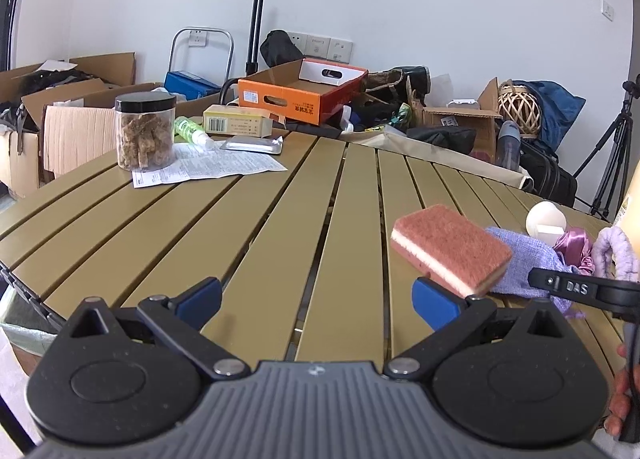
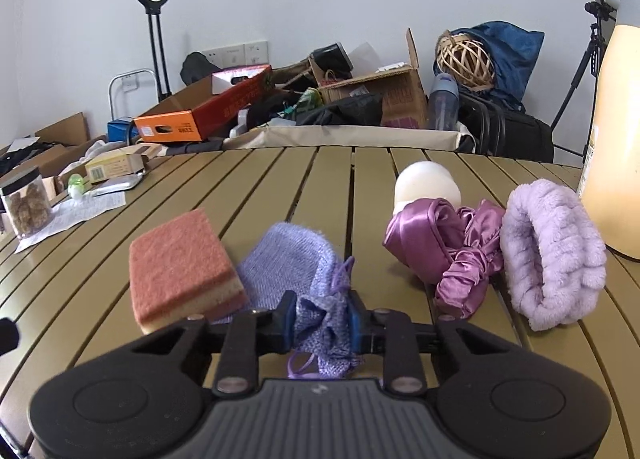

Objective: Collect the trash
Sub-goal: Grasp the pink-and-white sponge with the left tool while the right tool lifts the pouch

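My right gripper (image 2: pixel 322 323) is shut on the gathered neck of a lilac drawstring pouch (image 2: pixel 294 259) lying on the slatted table (image 2: pixel 320 187); the pouch also shows in the left wrist view (image 1: pixel 524 259). A pink sponge (image 2: pixel 180 267) lies against the pouch's left side, and in the left wrist view the sponge (image 1: pixel 450 249) is just beyond my right blue fingertip. My left gripper (image 1: pixel 318 301) is open and empty above the table's near edge. A printed leaflet (image 1: pixel 208 167), a foil blister pack (image 1: pixel 254 145) and a yellow carton (image 1: pixel 236 121) lie at the far left.
A jar of brown snacks (image 1: pixel 145 131) and a green bottle (image 1: pixel 190 131) stand by the leaflet. A purple satin scrunchie (image 2: pixel 448 247), a fluffy lilac headband (image 2: pixel 552 255), a white round object (image 2: pixel 426 185) and a tall cream bottle (image 2: pixel 612 131) sit right. Boxes and bags crowd behind.
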`<move>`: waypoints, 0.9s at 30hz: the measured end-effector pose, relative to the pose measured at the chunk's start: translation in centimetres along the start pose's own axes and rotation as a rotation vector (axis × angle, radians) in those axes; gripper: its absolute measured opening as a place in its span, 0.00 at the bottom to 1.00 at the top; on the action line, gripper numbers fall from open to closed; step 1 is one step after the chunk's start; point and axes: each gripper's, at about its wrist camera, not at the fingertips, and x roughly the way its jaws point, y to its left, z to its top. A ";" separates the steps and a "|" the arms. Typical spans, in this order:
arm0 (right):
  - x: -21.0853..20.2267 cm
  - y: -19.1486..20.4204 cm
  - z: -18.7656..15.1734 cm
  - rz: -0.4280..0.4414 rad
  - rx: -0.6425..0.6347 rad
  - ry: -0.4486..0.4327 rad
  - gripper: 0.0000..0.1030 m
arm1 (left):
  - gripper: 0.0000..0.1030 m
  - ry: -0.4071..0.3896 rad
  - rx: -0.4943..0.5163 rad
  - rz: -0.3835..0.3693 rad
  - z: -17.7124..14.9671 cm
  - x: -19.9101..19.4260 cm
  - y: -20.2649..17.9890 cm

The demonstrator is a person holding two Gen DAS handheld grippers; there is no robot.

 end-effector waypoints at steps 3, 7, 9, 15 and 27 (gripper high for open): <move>-1.1 -0.1 -0.2 0.034 0.012 0.015 0.22 | 1.00 0.001 -0.013 -0.004 0.2 0.0 0.1; -3.3 -0.4 -0.5 0.025 0.033 0.007 0.22 | 1.00 0.001 -0.023 -0.024 0.2 -0.4 0.1; -4.5 -0.5 -0.9 0.019 0.047 -0.001 0.22 | 1.00 0.000 -0.020 -0.035 0.2 -0.6 -0.1; -7.9 -1.0 -2.8 0.004 0.106 -0.012 0.22 | 1.00 0.001 -0.026 -0.077 0.0 -1.3 -0.8; -10.0 -0.6 -6.2 0.006 0.180 -0.002 0.22 | 1.00 0.031 0.029 -0.200 -2.2 -2.8 -5.7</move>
